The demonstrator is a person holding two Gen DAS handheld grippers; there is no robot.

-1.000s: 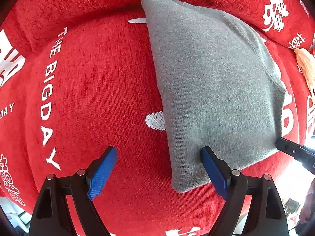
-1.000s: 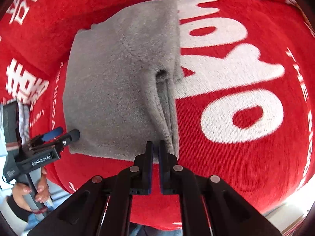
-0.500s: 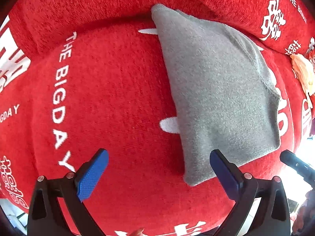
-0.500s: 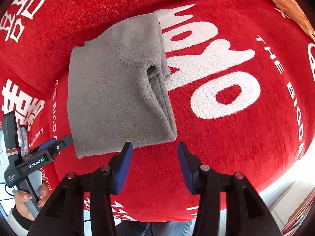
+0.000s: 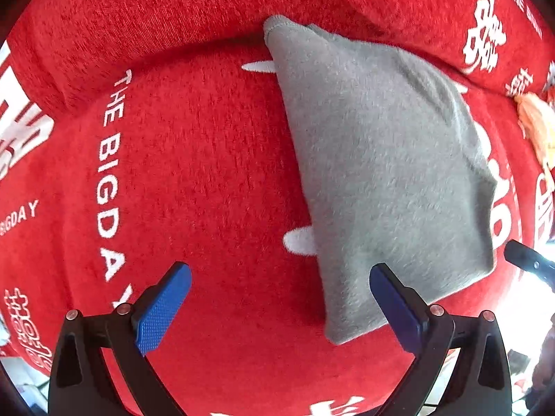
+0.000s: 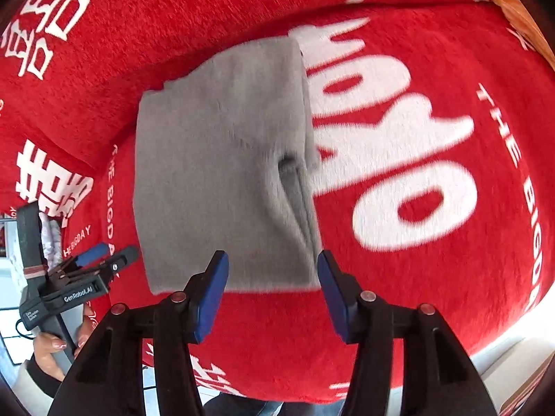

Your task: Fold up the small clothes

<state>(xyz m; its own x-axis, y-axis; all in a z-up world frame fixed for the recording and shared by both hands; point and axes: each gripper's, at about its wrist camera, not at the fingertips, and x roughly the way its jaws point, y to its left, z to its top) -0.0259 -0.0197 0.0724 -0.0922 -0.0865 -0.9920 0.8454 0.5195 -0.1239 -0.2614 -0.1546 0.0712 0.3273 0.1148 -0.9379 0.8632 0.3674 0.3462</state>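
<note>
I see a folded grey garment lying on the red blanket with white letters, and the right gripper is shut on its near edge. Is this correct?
Not quite. The folded grey garment does lie on the red blanket, but the right gripper is open, with nothing pressed between its pads; its jaws have just been opening. The right wrist view shows this.

The grey fleece garment lies folded into a flat rectangle, layered edges showing along one side.

My two wrist cameras look steeply down, close over the red cover, sharing the folded grey garment.
</note>
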